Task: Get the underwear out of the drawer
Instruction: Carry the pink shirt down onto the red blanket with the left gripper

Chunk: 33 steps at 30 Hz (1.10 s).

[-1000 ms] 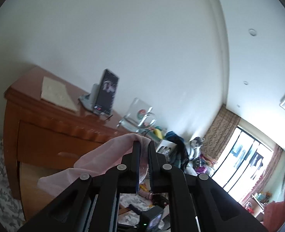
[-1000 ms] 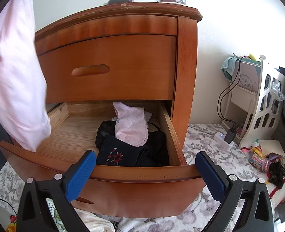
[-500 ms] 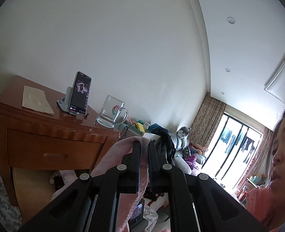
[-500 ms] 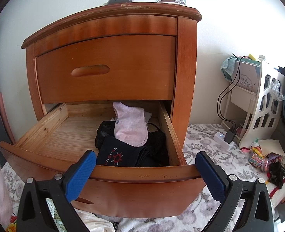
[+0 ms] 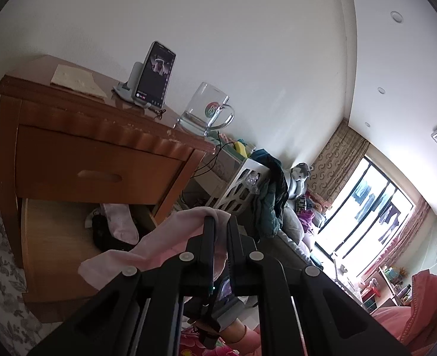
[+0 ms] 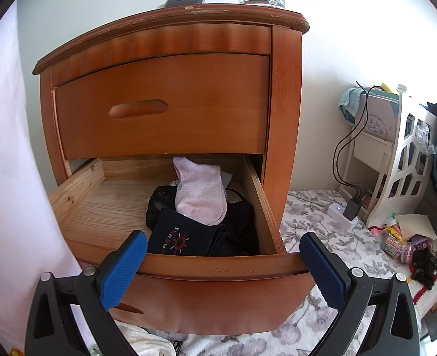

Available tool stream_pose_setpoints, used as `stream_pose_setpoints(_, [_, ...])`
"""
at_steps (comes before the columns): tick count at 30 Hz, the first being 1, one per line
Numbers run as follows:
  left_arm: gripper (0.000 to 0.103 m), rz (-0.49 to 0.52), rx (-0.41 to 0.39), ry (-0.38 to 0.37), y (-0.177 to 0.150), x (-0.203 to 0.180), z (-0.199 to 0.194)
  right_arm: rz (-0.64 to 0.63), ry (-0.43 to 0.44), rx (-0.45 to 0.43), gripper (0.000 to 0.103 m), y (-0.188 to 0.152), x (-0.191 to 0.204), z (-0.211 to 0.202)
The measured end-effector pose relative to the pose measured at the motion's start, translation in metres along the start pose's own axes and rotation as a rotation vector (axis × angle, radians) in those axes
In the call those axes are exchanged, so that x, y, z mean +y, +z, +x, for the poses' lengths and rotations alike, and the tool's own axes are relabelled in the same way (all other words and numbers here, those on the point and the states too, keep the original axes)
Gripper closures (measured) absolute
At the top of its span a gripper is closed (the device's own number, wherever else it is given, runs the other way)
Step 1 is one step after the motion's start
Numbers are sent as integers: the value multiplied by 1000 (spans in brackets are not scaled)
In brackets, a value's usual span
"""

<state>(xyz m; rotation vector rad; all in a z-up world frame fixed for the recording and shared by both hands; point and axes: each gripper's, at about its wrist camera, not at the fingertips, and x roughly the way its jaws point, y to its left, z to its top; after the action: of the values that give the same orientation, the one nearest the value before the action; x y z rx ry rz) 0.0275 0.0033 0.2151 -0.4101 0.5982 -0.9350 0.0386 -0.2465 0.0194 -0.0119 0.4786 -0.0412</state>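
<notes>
The nightstand [image 5: 70, 148] top carries a paper [image 5: 76, 81] near its left edge, a phone [image 5: 156, 77] on a stand mid-top, and a glass mug [image 5: 206, 112] at the right edge. Its lower drawer [image 6: 212, 267], pulled open, holds clothes [image 6: 200, 216] in the right rear corner.

Warm wood, pale pink, blue pads

Orange-brown nightstand [image 6: 188, 112]; pale pink underwear [image 5: 159, 243]; pink sock [image 6: 200, 195] over a navy garment [image 6: 183, 237] with a red sun print; blue-padded fingers [image 6: 126, 267]; grey floral bedsheet [image 6: 322, 225].

1. Drawer [image 6: 218, 267] left half: bare wood, open from above.
2. Right half: socks [image 6: 200, 195] and dark clothes [image 6: 183, 237] piled.
3. Upper drawer [image 6: 165, 106] overhangs the rear.
4. Pink cloth [image 6: 7, 148] hangs at left.
</notes>
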Motion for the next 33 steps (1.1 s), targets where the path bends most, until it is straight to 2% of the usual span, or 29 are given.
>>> stream_pose_setpoints(7, [96,-82,79,16,-20,20,19,1,-4,-2,0,1,0,0])
stream_pose_setpoints(14, [96,-134,174,99,-42,43,43,2,-5,-2,0,2,0,0])
stream_pose_setpoints(29, [96,-188,402,335,-106,92,86,2,-5,-2,0,2,0,-1])
stream_pose_setpoints(33, [96,-191,477,430,-126,109,100,2,-5,-1,0,2,0,-1])
